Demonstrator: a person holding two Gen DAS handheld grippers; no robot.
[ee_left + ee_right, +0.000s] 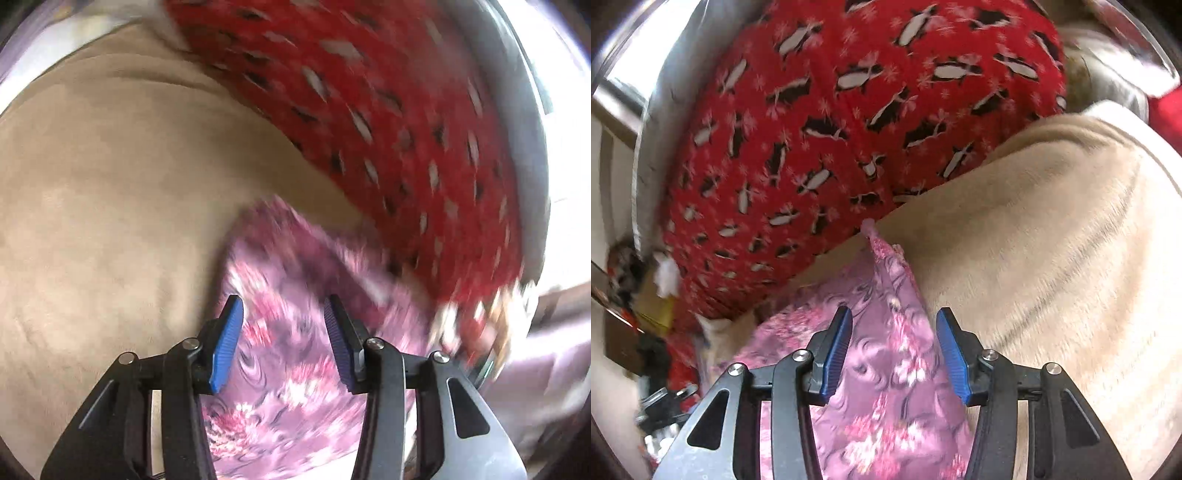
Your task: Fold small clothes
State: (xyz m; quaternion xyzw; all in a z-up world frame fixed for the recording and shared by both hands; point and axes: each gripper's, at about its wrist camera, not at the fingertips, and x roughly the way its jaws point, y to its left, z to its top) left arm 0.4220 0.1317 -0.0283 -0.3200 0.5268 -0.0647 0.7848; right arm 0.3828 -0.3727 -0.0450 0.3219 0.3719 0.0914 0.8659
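A small pink and purple floral garment (pixel 291 354) lies on a beige fleece blanket (pixel 110 206). My left gripper (pixel 282 310) is open, its blue pads on either side of the cloth, just above it; this view is motion-blurred. In the right wrist view the same garment (pixel 886 369) lies bunched, with a twisted tip pointing away from me. My right gripper (pixel 894 325) is open over it, jaws straddling the cloth without pinching it.
A red penguin-print fabric (pixel 849 129) lies bulging just beyond the garment, also seen in the left wrist view (pixel 388 122). The beige blanket (pixel 1052 240) spreads to the right. Clutter and a cardboard box (pixel 653 306) sit at the far left.
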